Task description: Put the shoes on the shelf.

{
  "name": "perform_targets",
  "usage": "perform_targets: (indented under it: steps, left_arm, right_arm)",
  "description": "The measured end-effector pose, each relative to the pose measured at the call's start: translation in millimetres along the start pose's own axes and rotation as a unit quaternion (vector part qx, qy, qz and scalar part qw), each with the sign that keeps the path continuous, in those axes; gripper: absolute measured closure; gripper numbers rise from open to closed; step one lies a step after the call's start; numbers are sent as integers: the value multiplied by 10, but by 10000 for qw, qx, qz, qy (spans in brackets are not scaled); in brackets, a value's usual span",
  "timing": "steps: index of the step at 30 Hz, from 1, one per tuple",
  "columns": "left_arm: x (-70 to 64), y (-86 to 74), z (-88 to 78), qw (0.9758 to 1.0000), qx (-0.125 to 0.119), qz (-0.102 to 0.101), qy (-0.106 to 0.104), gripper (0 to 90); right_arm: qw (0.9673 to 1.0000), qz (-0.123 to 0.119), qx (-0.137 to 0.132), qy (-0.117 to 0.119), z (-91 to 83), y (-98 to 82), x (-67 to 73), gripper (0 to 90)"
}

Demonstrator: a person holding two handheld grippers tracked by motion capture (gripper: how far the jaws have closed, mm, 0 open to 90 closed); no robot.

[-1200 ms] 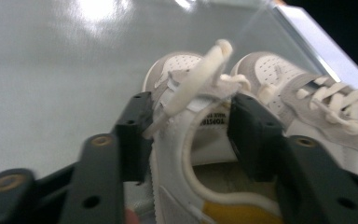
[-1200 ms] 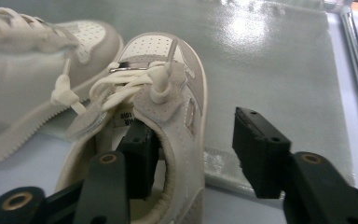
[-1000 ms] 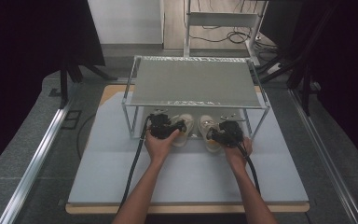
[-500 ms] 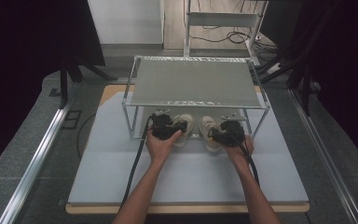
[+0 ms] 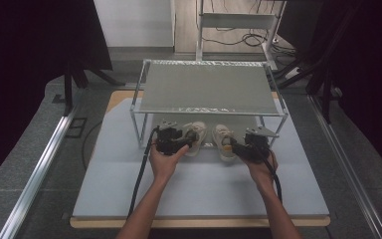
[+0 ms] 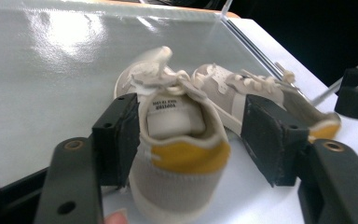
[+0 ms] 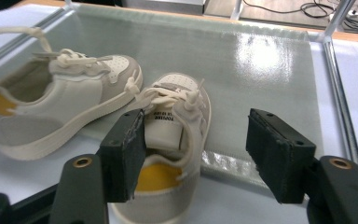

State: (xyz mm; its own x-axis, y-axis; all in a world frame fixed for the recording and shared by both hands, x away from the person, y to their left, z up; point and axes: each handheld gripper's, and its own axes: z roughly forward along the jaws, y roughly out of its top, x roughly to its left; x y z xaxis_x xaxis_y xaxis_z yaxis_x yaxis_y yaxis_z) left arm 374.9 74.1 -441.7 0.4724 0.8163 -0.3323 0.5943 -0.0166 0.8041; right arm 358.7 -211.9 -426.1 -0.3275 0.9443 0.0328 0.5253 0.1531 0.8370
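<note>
Surface: pale blue table mat (image 5: 199, 184) under a wire-framed shelf rack (image 5: 206, 87), dark room around.
Left shoe (image 6: 177, 154): heel between left gripper (image 6: 191, 135) jaws, gap at one side, jaws just closing.
Right shoe (image 7: 172, 140): beside the near jaw of the right gripper (image 7: 200, 149), jaws wide, just closing.

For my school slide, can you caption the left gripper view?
Open left tool around the heel of one small beige shoe, its twin beside it.

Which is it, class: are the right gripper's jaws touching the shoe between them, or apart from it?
Cannot tell. In the right gripper view, the right gripper has one jaw overlapping the shoe, hiding any contact; the other jaw stands clear.
</note>
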Motion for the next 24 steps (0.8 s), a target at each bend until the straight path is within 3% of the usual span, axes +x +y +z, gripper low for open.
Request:
perform_targets:
  steps: [4,11,18,24]
  left_arm:
    - [37,-42,-134,9999,52,106,4,435]
    - [189,-141,-292,9993,307,205,26,669]
    - [338,-267,-142,9973,664,190,239,829]
    - [339,-281,46,9965,783,172,249,865]
  right_arm:
    - [10000,15,-38,20,-105,-65,-77,449]
    - [9996,-8,249,144,-122,-241,-239,657]
    - [9983,-85,531,230,42,-348,-257,795]
    - [9978,-58,595,299,230,-382,-219,833]
